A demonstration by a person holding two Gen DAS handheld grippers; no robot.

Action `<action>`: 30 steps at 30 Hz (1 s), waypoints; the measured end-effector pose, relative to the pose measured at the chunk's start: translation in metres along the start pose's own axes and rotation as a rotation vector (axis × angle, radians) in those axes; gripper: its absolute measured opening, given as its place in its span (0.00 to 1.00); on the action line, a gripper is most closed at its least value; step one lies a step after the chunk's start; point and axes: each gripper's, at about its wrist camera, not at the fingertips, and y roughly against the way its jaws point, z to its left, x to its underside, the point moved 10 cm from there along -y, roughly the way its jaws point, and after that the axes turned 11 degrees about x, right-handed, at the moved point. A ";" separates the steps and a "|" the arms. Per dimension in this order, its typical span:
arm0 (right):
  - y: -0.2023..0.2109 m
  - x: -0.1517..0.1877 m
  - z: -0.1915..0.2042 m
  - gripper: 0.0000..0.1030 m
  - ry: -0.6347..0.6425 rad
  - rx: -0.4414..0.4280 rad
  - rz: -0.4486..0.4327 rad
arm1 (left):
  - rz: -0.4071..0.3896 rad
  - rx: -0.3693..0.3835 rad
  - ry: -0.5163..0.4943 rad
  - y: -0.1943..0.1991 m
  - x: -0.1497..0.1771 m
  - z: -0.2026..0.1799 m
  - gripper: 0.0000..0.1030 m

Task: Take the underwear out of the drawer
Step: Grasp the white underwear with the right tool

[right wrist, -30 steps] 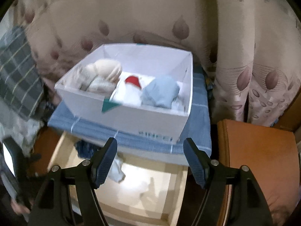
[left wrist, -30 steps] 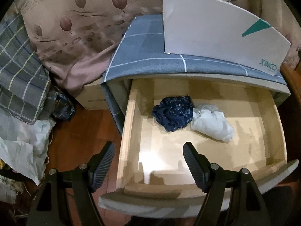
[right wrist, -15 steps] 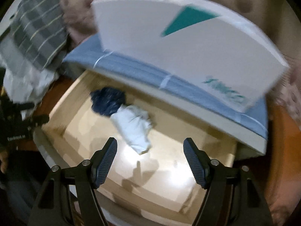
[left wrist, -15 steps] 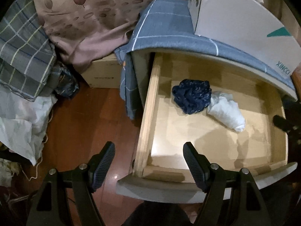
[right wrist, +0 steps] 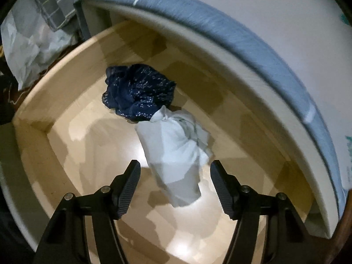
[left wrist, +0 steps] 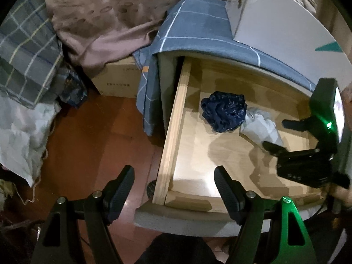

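Note:
The wooden drawer [left wrist: 173, 118] [right wrist: 33, 101] is pulled out. In it lie crumpled dark blue underwear [left wrist: 224, 111] [right wrist: 138, 94] and a white bundled piece [left wrist: 260, 127] [right wrist: 173, 154], touching each other. My right gripper [right wrist: 175, 186] is open inside the drawer, its fingers on either side of the near end of the white piece. It shows in the left wrist view [left wrist: 279, 134] at the right. My left gripper [left wrist: 173, 189] is open and empty above the drawer's front left corner.
A white box [left wrist: 281, 26] stands on the blue checked cloth [left wrist: 198, 28] covering the cabinet top. A cardboard box [left wrist: 118, 77], plaid fabric [left wrist: 24, 52] and a white bag [left wrist: 19, 127] lie left on the brown floor [left wrist: 88, 145].
My right gripper has dropped from above the white box into the drawer, down to the white piece. My left gripper has drifted left, away from the drawer's middle.

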 end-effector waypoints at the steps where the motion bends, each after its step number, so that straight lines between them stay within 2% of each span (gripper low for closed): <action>1: -0.003 0.000 0.003 0.61 0.014 -0.008 0.009 | 0.000 0.006 0.008 0.000 0.000 0.001 0.75; 5: -0.013 -0.004 0.008 0.61 0.072 0.006 0.011 | 0.005 0.016 0.039 -0.001 0.002 0.004 0.75; 12: -0.037 -0.006 0.010 0.61 0.094 0.020 0.041 | 0.022 0.004 0.024 -0.004 0.003 0.002 0.75; 18: -0.047 -0.003 0.008 0.52 0.105 0.027 0.070 | 0.029 0.005 0.025 -0.005 0.003 0.004 0.75; 21: -0.048 0.002 0.006 0.47 0.085 0.004 0.110 | 0.032 0.006 0.025 -0.005 0.003 0.004 0.75; 30: -0.052 0.037 -0.016 0.45 0.010 -0.009 0.272 | 0.016 -0.004 0.003 -0.004 0.002 0.002 0.75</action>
